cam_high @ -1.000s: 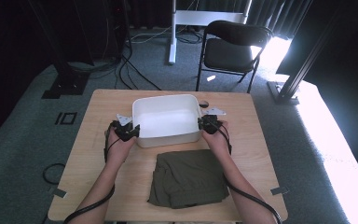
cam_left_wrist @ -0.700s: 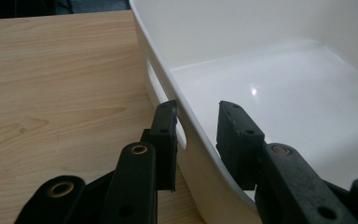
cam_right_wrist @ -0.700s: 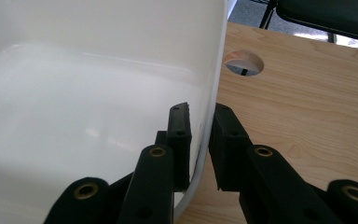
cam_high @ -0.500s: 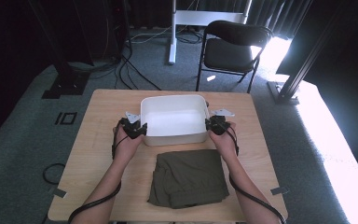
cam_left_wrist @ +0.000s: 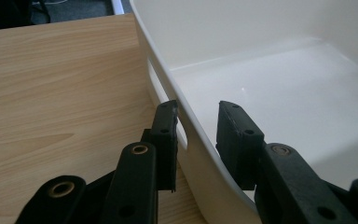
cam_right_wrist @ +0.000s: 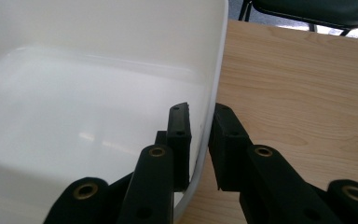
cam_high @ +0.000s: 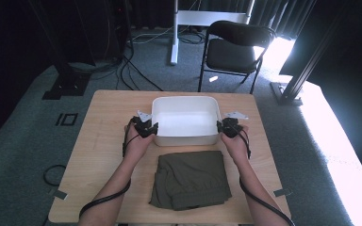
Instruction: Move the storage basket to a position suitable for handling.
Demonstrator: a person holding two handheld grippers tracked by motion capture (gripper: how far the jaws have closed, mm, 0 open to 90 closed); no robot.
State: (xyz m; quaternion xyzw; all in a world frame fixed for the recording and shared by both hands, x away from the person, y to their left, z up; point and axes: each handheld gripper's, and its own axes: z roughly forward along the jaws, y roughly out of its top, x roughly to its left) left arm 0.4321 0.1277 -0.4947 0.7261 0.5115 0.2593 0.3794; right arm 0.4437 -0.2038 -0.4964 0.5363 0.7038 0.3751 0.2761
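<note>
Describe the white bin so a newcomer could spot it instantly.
On the wooden table, look at the far half, in front of the black chair. The white bin sits there, empty, a tool at each side wall. Its neighbour, the folded cloth, is dark olive and flat.

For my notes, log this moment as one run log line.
left gripper: straddling tub wall, open | right gripper: shut on tub | folded cloth: on table
</note>
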